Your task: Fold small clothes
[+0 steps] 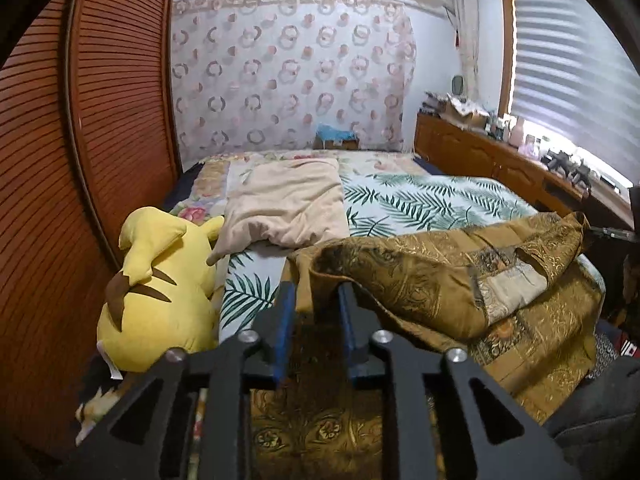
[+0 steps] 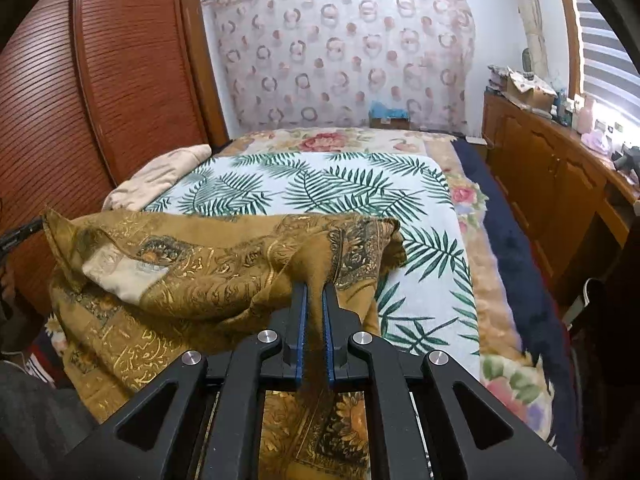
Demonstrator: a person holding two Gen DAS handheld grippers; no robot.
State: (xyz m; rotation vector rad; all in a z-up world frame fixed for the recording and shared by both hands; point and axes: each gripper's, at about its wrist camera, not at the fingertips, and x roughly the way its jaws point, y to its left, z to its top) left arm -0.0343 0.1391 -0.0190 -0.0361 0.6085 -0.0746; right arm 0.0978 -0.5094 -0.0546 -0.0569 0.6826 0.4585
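1. The cloth [image 1: 440, 280], a gold-brown patterned piece, hangs stretched between both grippers above the near part of the bed [image 1: 420, 200].
2. In the left wrist view the left gripper [image 1: 316, 292] sits at lower centre. Its jaws stand a little apart with a fold of the cloth's edge pinched between them; the rest of the cloth spreads to the right of the frame and sags onto the bed.
3. In the right wrist view the right gripper [image 2: 315, 292] is at lower centre, jaws pressed close together on a narrow bunched corner of the cloth [image 2: 200, 272]. From the jaws the fabric runs to the left of the frame and drapes down.
4. A yellow plush [image 1: 156, 292] lies at the left of the left view, beside the wardrobe [image 1: 60, 160].
5. A beige pillow [image 1: 284, 204] rests on the bed beyond the cloth, at centre.
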